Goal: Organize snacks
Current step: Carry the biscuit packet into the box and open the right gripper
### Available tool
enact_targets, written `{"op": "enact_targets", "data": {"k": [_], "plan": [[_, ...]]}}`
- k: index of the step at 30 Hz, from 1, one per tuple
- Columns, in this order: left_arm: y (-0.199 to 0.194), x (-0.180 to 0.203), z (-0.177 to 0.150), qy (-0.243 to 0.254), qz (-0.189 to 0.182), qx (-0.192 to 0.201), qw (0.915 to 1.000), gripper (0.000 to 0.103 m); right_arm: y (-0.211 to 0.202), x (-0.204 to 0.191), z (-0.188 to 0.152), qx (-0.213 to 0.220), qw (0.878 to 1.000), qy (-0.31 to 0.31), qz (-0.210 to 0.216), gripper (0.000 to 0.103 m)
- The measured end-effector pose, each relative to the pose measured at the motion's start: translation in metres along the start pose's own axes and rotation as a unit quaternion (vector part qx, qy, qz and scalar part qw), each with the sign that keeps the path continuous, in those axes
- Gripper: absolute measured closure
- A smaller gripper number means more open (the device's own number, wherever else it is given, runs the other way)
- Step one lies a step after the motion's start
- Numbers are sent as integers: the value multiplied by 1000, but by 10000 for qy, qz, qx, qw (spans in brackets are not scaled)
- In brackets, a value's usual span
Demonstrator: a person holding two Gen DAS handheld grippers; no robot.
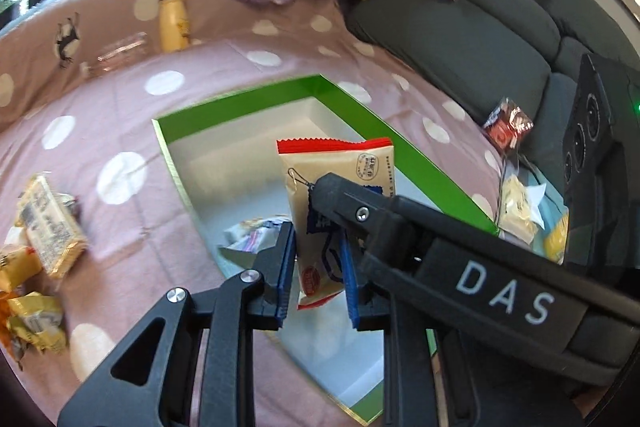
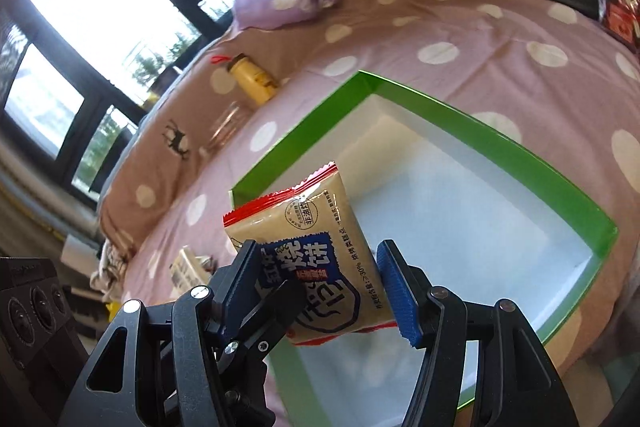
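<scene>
**Now two pairs of fingers on one biscuit packet, right above the box**

Right, look at this: the biscuit packet point(image 1: 340, 163), tan with red crimped ends and a blue label, hangs in the air over the green box point(image 1: 240, 99). The left gripper point(image 1: 318, 271) has its blue pads pressed to either side of the packet's near end, clenched on it as far as the left view shows. The right gripper point(image 2: 320, 291) comes in from the right and clasps the same packet across its side edges, one pad on each edge. Which pair carries the weight I cannot tell.

The packet's long axis runs away from both sets of fingers, near end down in the pads and far crimped end tilted up over the box's white floor. So the box lies straight below and ahead of the packet. Neither hand is nearer, since both are on it. My read is that one pair has to let go before the other can lower it.

Down in the box, a small wrapped snack point(image 1: 252, 235) lies near the left wall, just beside the left pad in that view; the far part of the floor looks bare. On the dotted cover point(image 1: 120, 99), more yellow packets point(image 1: 44, 223) wait to the left, well apart from the box.
</scene>
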State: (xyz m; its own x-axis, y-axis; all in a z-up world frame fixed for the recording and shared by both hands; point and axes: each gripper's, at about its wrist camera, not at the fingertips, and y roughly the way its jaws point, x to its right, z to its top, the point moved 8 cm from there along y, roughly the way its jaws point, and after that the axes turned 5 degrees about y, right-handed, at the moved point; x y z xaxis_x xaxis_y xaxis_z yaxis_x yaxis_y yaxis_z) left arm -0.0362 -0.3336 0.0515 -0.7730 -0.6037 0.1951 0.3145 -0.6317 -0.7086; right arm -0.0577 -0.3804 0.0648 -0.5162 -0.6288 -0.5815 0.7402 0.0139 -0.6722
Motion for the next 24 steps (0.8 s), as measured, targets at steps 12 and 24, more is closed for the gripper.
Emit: {"op": "enact_targets", "data": {"k": [12, 24], "plan": [[31, -1, -9, -248, -111, -423, 9987, 81, 17, 24, -2, -181, 9992, 184, -319, 40], [35, -14, -12, -299, 121, -530, 9981, 82, 36, 24, -2, -211, 9992, 157, -291, 39]]}}
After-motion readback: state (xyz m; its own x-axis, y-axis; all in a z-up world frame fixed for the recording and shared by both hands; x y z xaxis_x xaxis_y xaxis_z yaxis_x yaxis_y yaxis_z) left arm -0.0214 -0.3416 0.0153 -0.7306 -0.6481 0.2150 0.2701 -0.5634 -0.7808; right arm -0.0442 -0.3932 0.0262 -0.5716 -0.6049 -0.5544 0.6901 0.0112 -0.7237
